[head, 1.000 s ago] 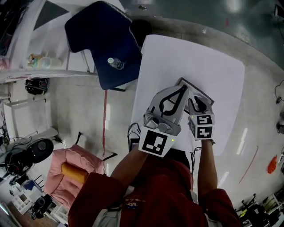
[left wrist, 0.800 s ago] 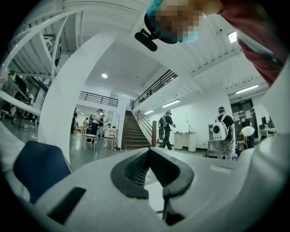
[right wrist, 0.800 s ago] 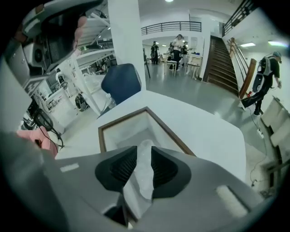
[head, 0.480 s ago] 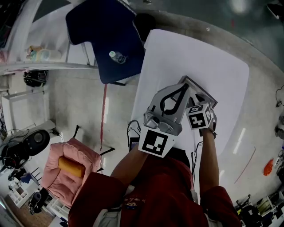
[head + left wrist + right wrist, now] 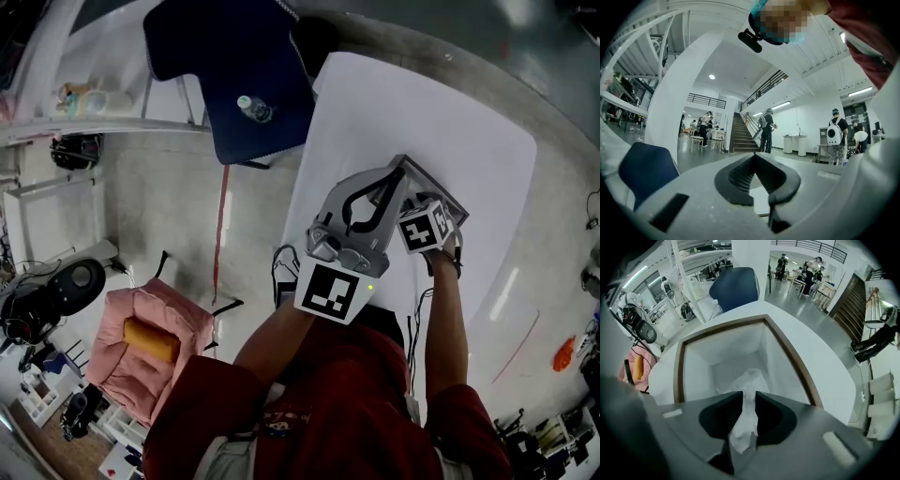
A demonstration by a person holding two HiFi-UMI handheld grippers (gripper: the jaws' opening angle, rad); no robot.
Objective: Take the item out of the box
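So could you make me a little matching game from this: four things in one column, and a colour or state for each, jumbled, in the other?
Things:
1. right hand-held gripper
2. left hand-held gripper
3. box
4. chair

Colours and states:
A. dark blue
B. open, standing on the white table
C. shut on the white item
D. shut, with nothing held

Pairs: 1-C, 2-D, 3-B, 4-A.
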